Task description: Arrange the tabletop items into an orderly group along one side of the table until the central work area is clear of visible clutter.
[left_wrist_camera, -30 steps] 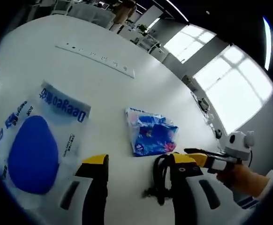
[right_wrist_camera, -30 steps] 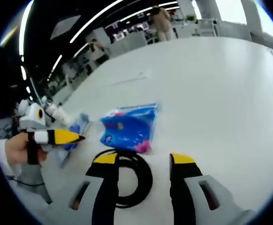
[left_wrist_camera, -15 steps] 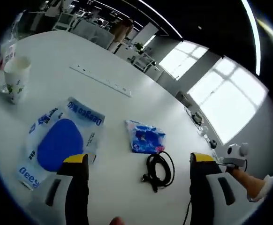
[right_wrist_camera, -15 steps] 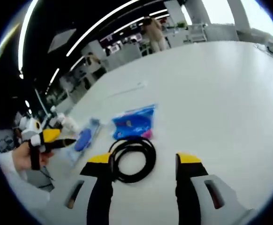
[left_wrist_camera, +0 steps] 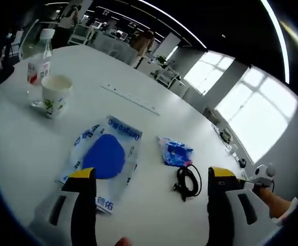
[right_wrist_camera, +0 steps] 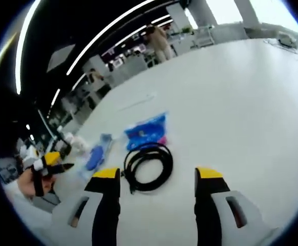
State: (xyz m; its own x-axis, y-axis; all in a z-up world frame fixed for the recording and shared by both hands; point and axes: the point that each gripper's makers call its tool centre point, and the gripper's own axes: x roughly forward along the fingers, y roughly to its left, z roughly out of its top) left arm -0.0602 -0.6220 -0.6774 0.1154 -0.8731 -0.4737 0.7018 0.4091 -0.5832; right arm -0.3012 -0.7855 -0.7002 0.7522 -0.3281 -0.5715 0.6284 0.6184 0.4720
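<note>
A big white table (left_wrist_camera: 51, 154) fills an open office with bright windows. Near its middle a clear packet (left_wrist_camera: 104, 163) holding a blue pad lies flat, long axis running away from the left gripper (left_wrist_camera: 151, 185), whose jaws are spread wide on nothing. Beside it sit a small blue pouch (left_wrist_camera: 175, 152) and a coiled black cable (right_wrist_camera: 148, 167), the latter just ahead of the right gripper (right_wrist_camera: 157, 180), likewise spread and empty. A paper cup (left_wrist_camera: 54, 95) stands upright against a water bottle (left_wrist_camera: 38, 66) at the far edge; I cannot tell what the cup holds.

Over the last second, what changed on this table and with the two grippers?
Left gripper opened its jaws wide and pulled back. Right gripper also backed off, open, holding nothing. Black cable, blue packet and mask bag lie where they were.
</note>
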